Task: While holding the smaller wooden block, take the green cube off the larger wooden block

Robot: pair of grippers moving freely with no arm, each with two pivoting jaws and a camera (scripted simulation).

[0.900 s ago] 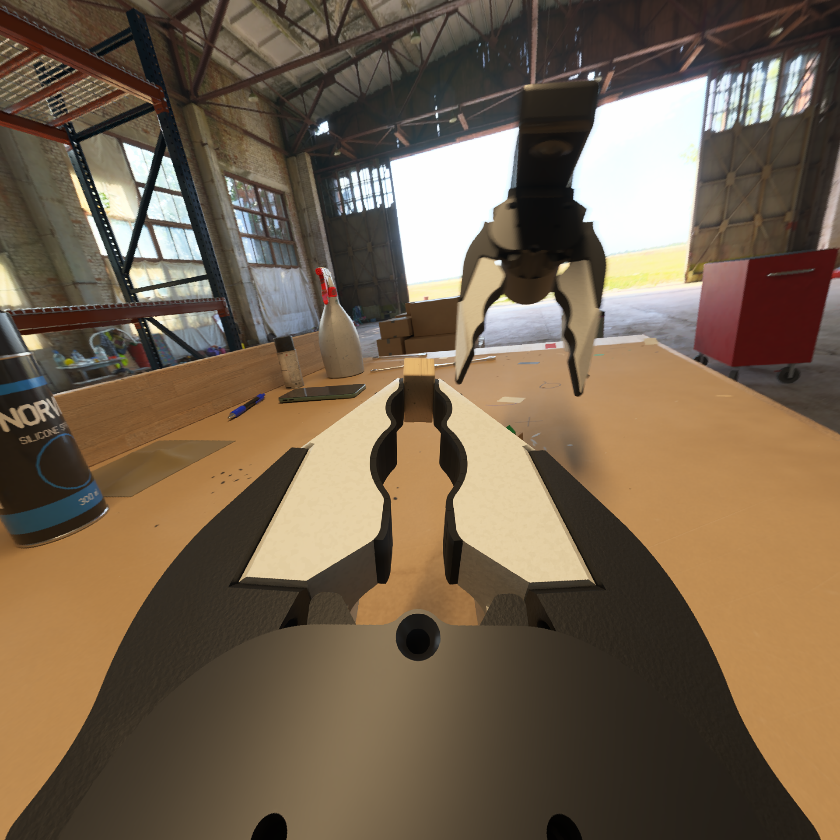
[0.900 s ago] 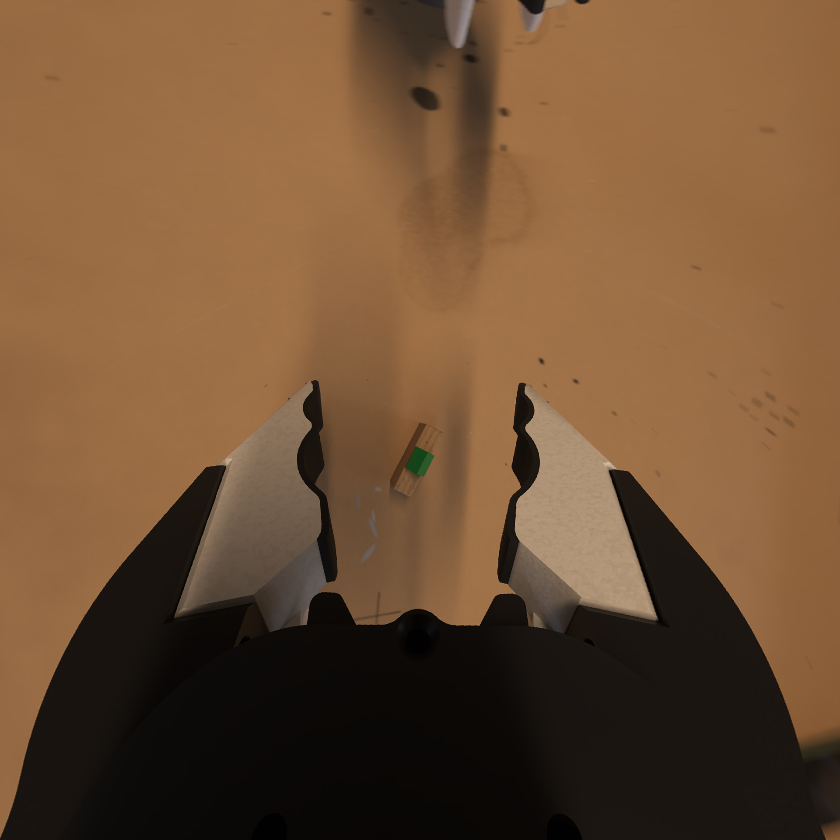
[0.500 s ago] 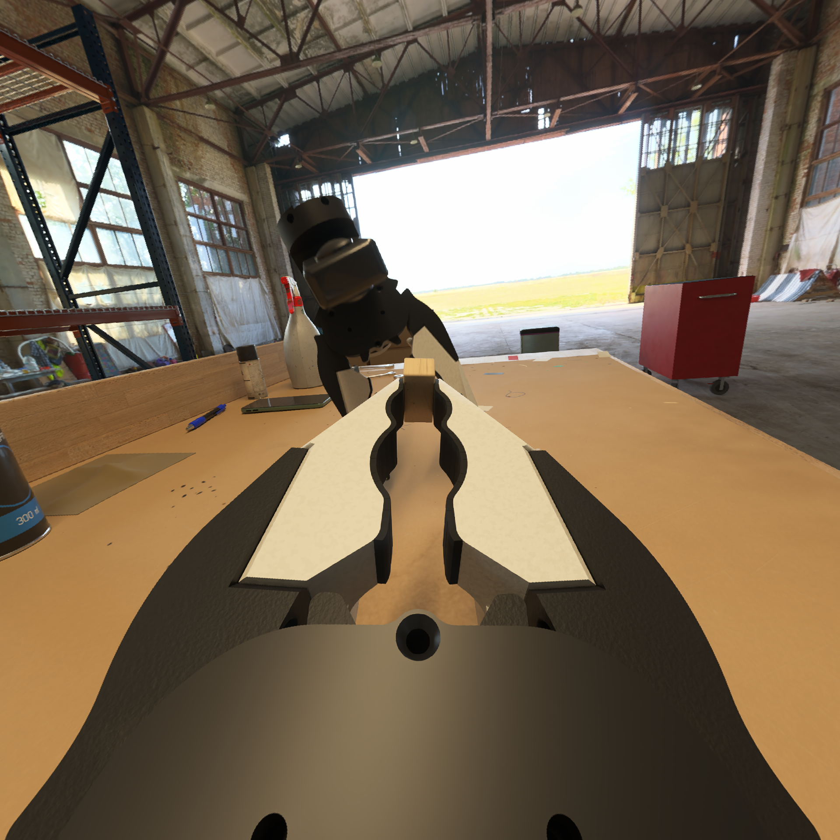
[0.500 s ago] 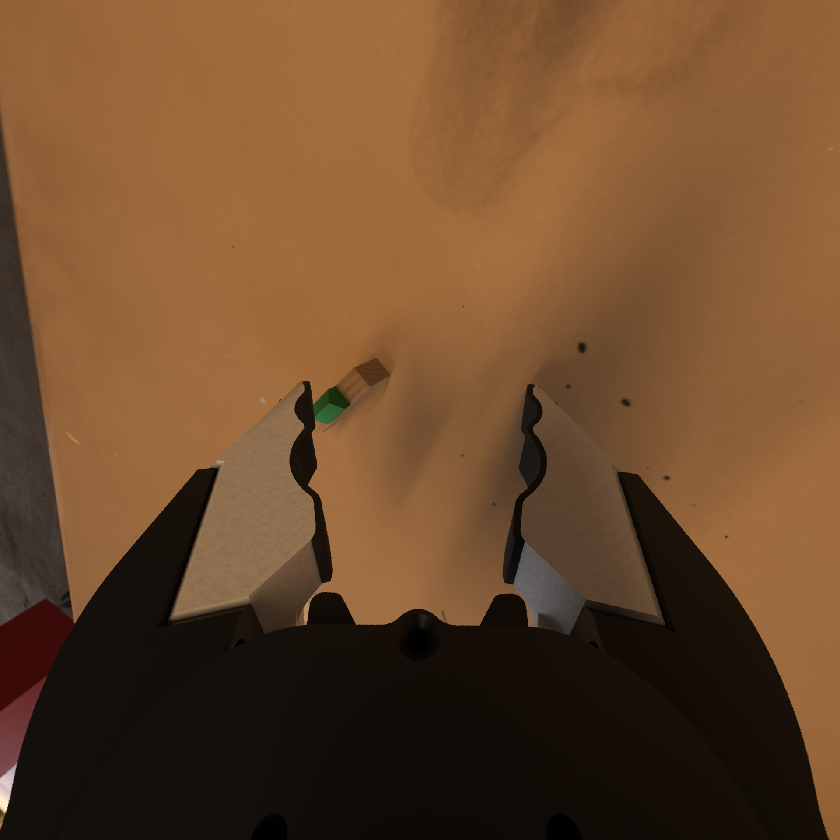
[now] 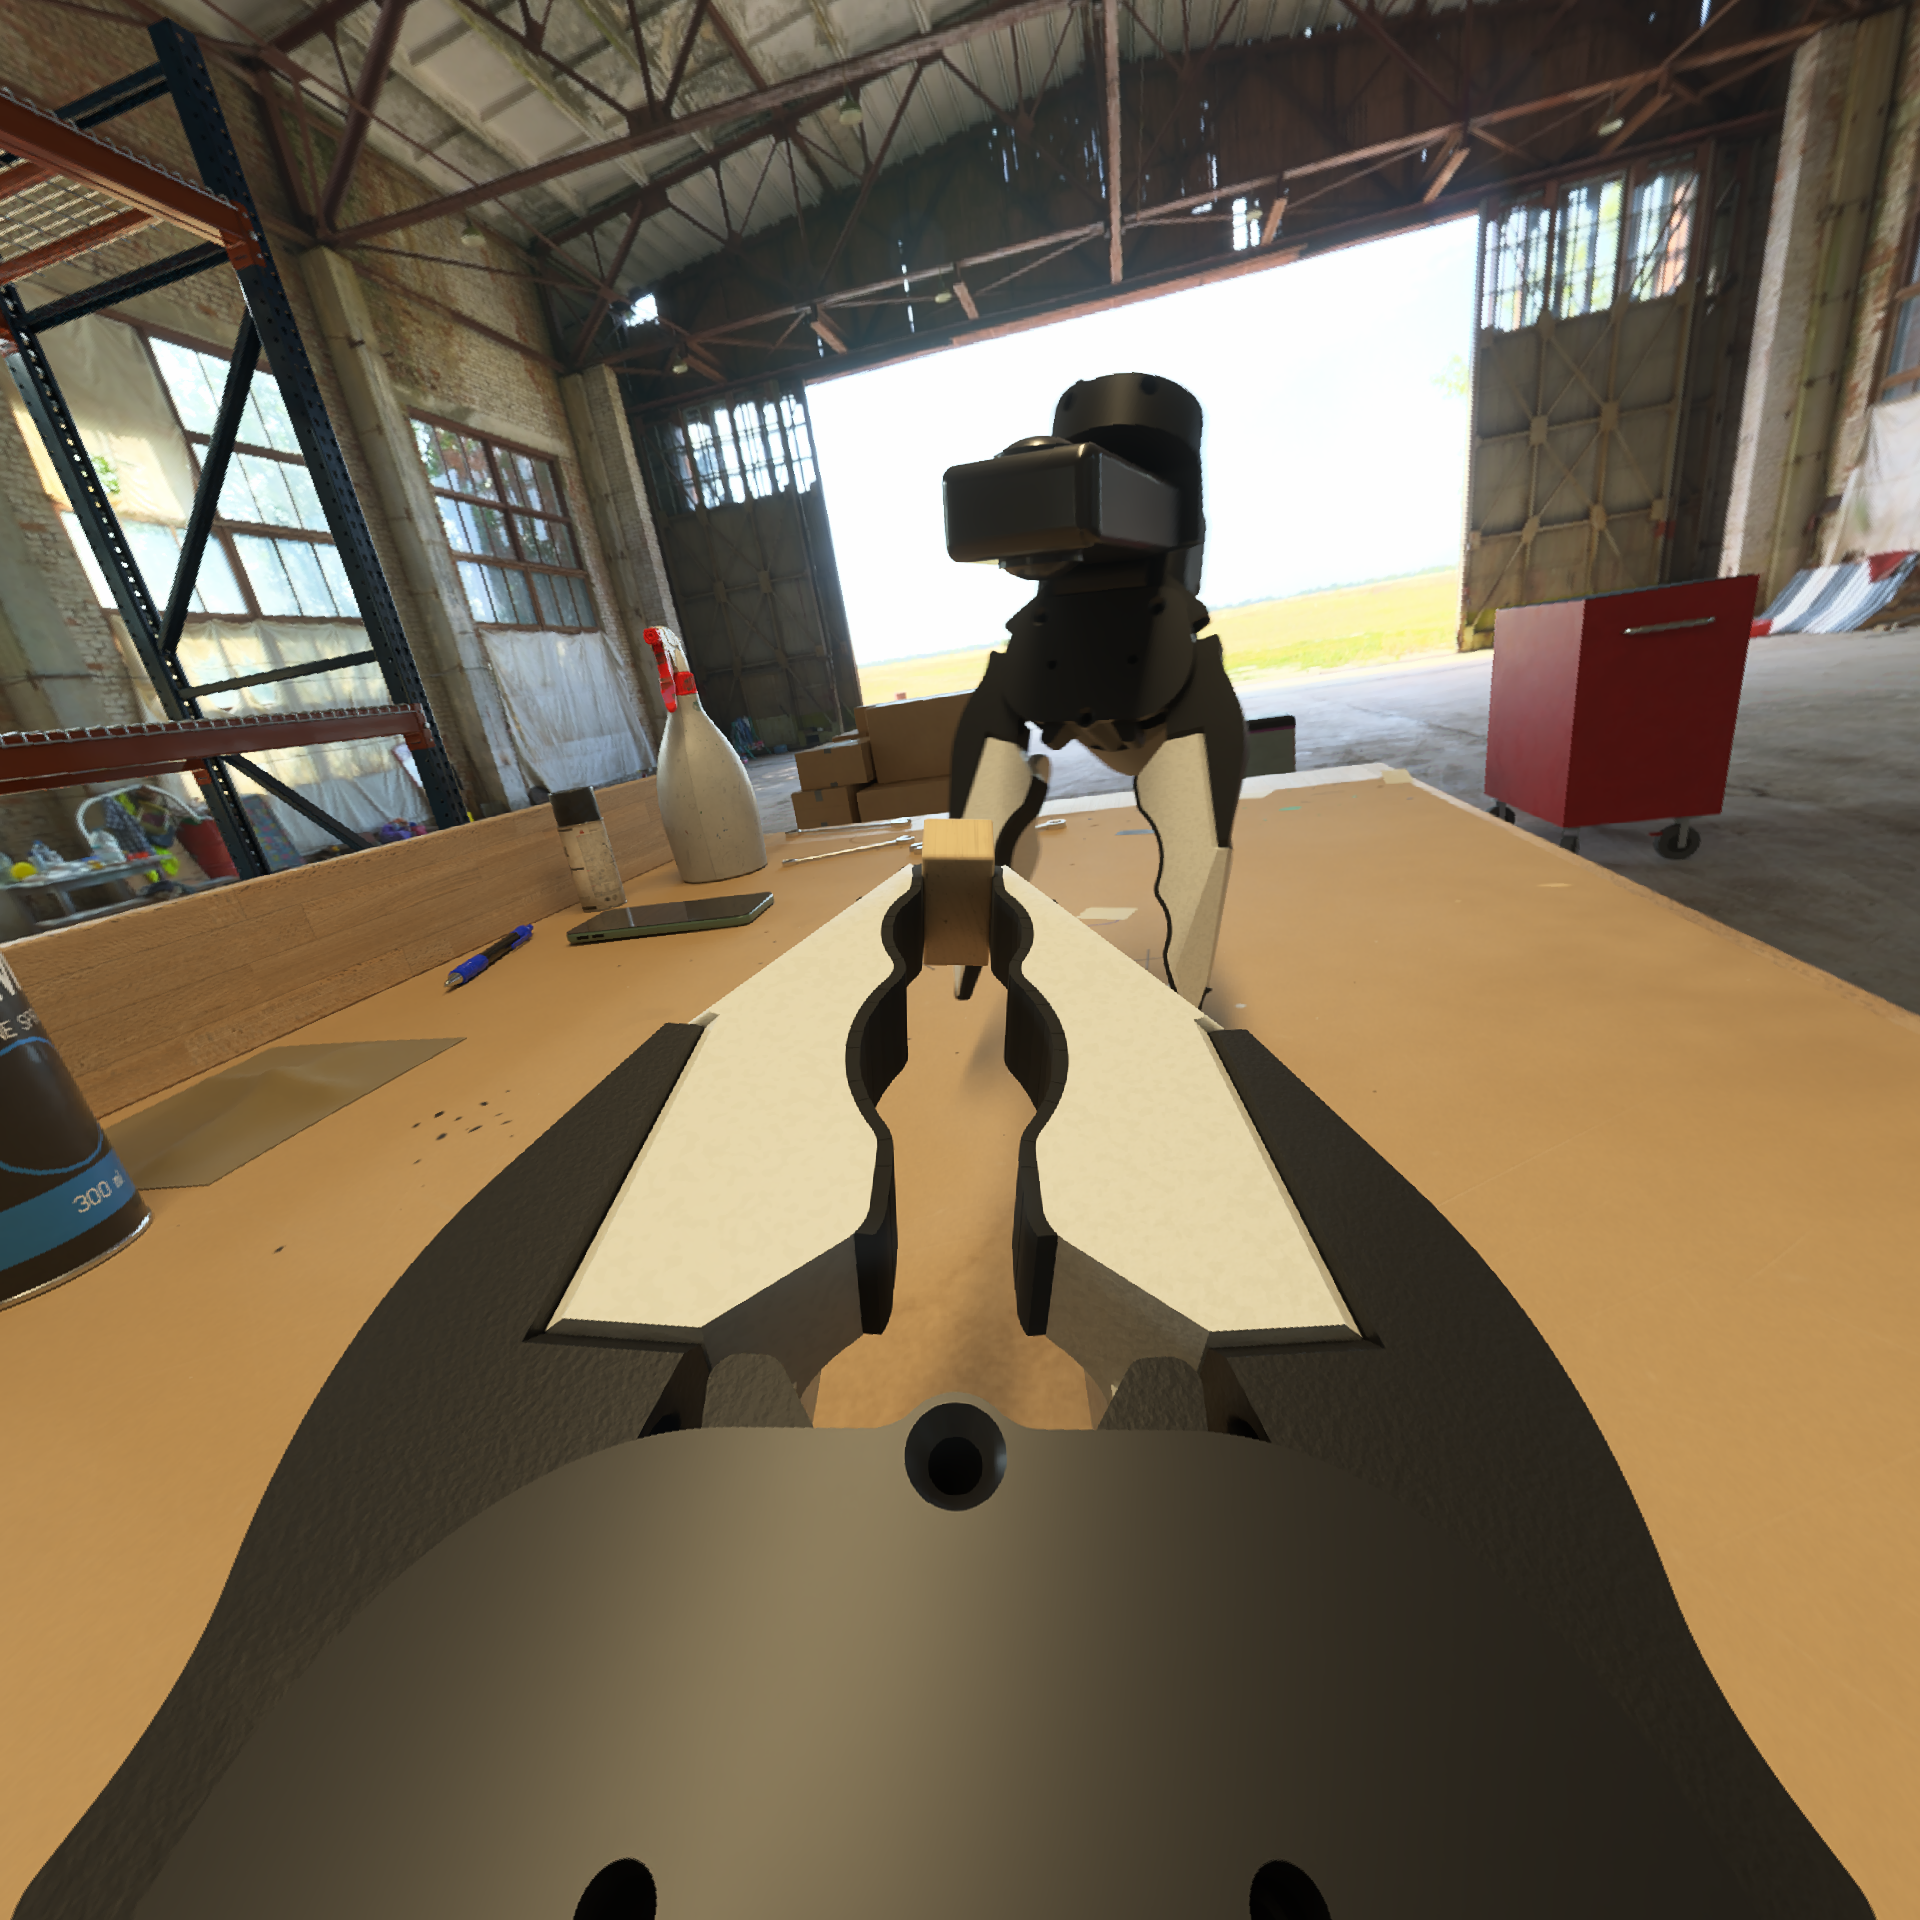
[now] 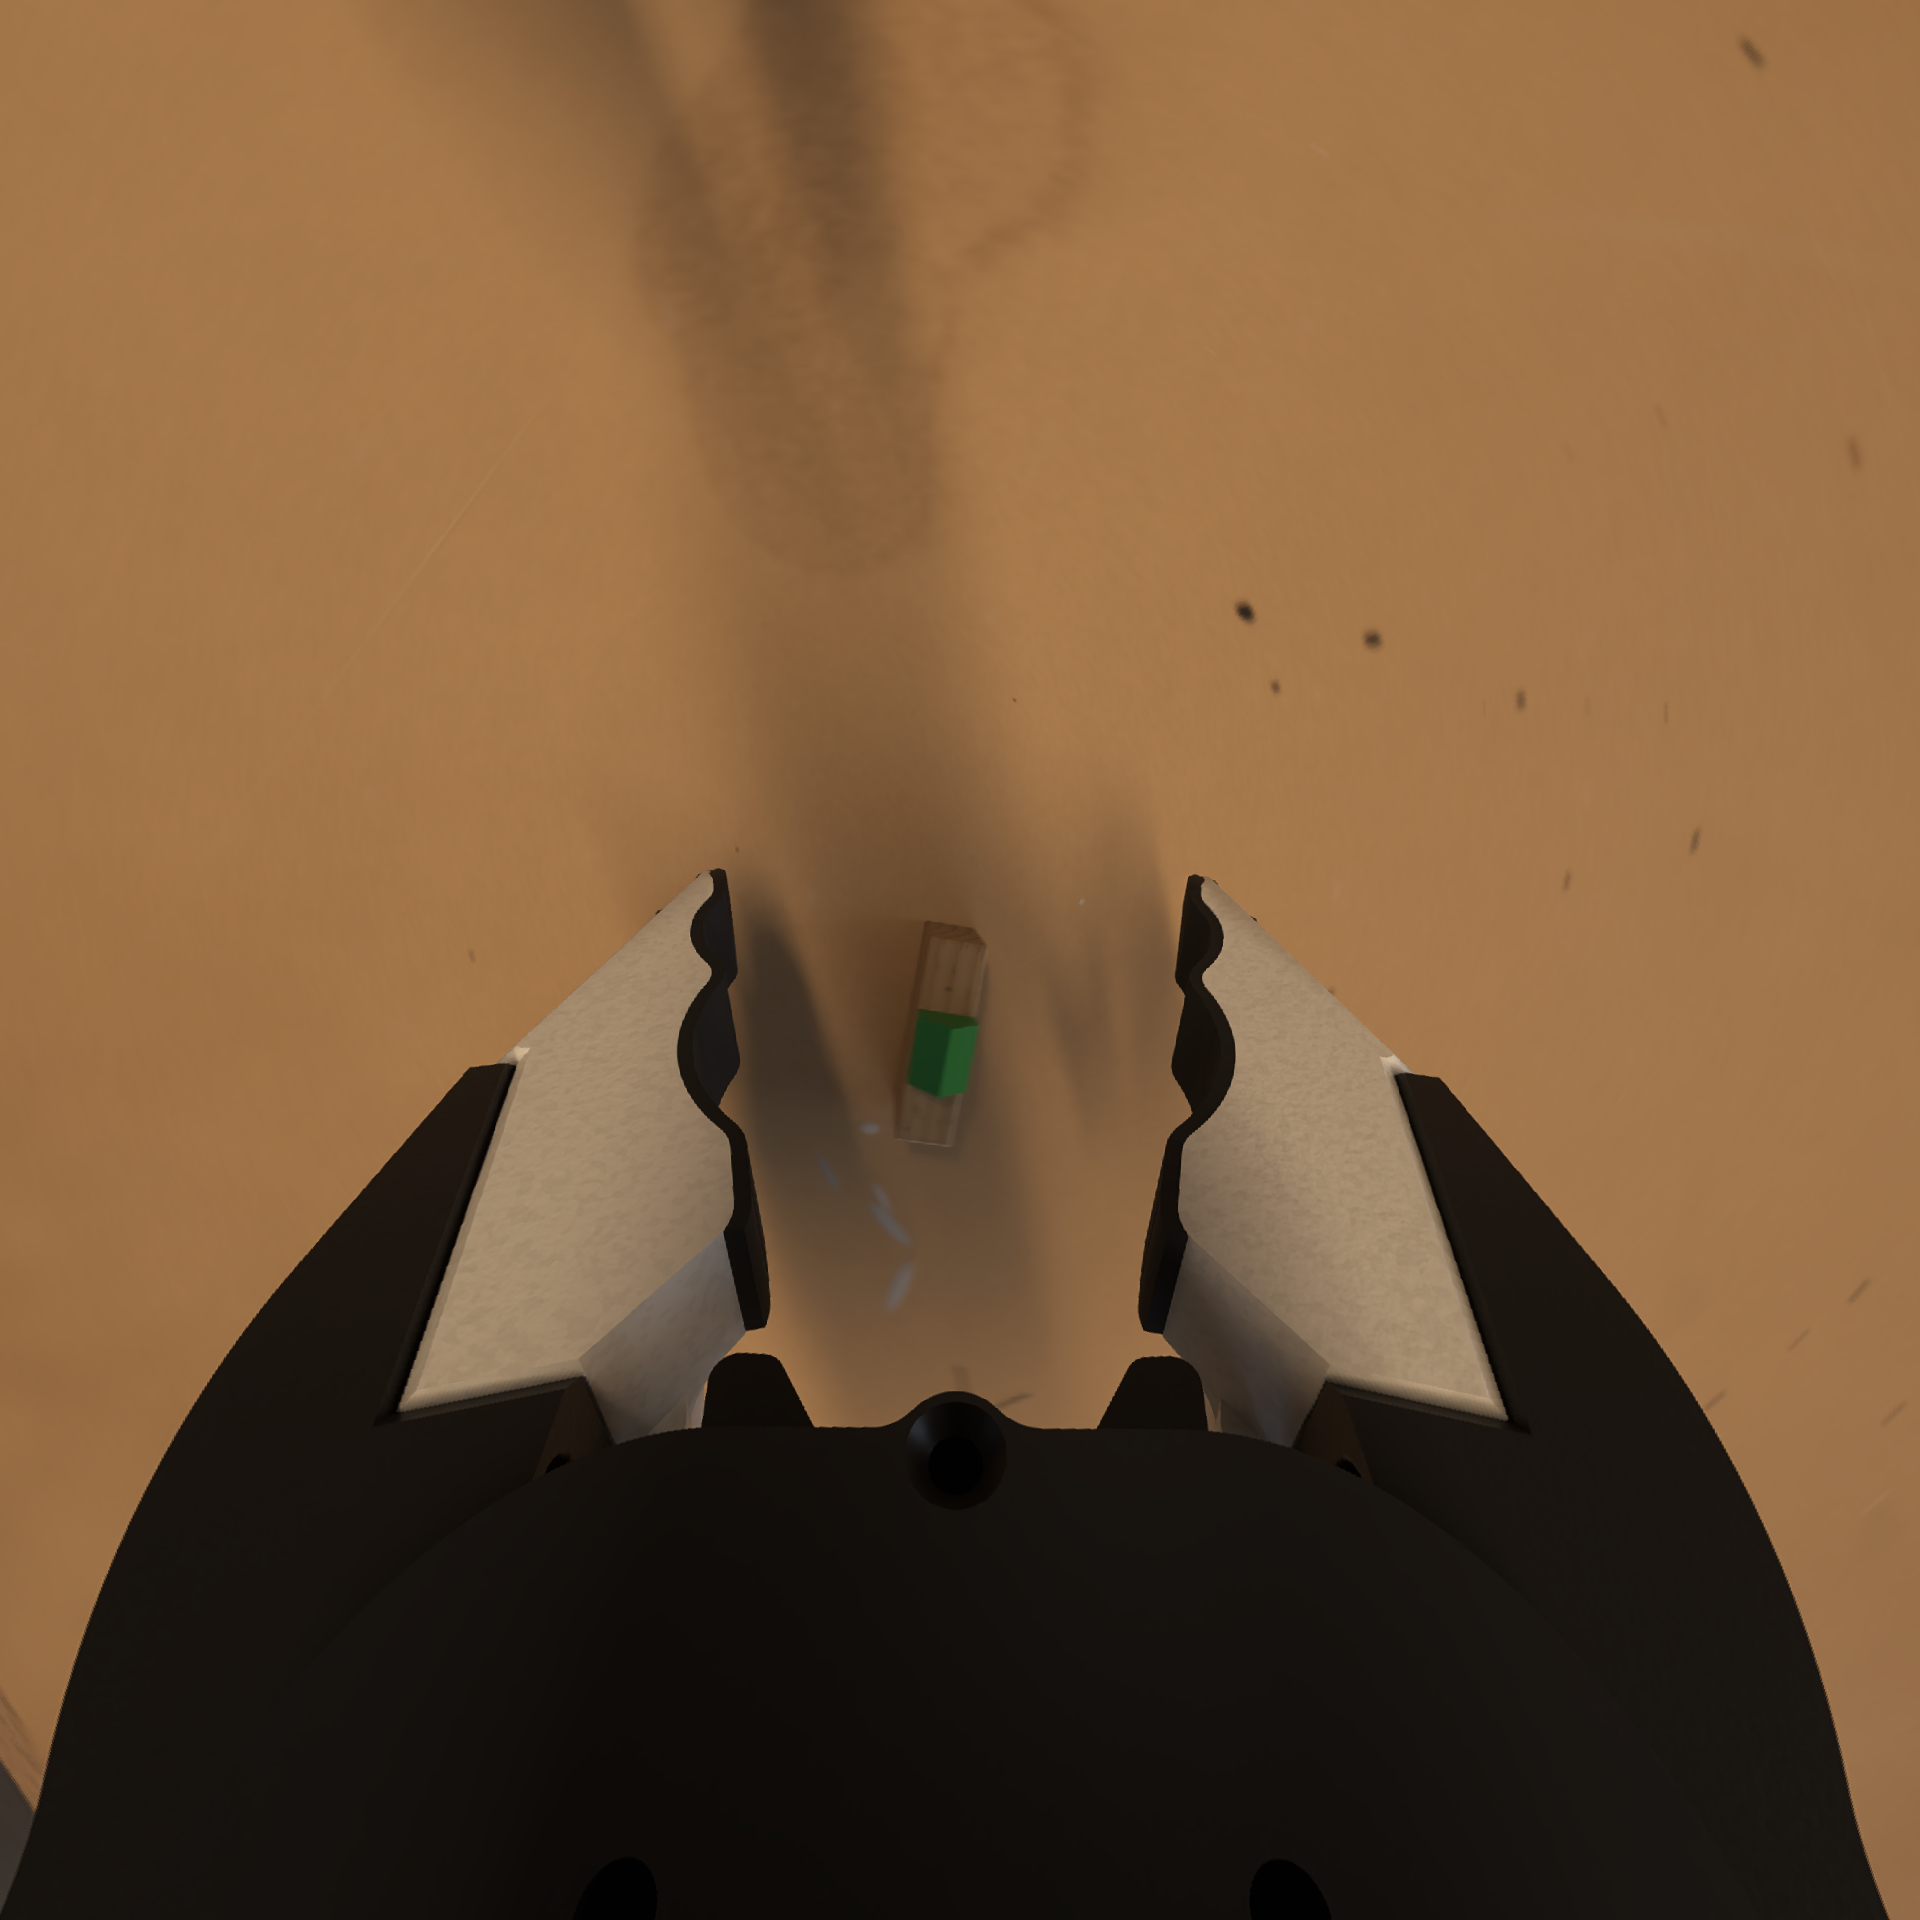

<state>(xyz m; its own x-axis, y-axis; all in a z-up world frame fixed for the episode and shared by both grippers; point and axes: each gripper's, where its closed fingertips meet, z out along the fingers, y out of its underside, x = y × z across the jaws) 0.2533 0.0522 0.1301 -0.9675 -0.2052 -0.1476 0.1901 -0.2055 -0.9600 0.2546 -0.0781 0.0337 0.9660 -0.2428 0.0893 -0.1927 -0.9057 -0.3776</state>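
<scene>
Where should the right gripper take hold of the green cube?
Probably from straight above, right gripper open, pads on the green cube's two side faces across the larger wooden block's width; those faces stand clear, while the block runs on beyond its other two.

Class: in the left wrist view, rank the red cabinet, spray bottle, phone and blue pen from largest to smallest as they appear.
1. red cabinet
2. spray bottle
3. phone
4. blue pen

This is apparent size only. The cabinet stands off the table, so nearness to the camera makes true sizes unsure.
</scene>
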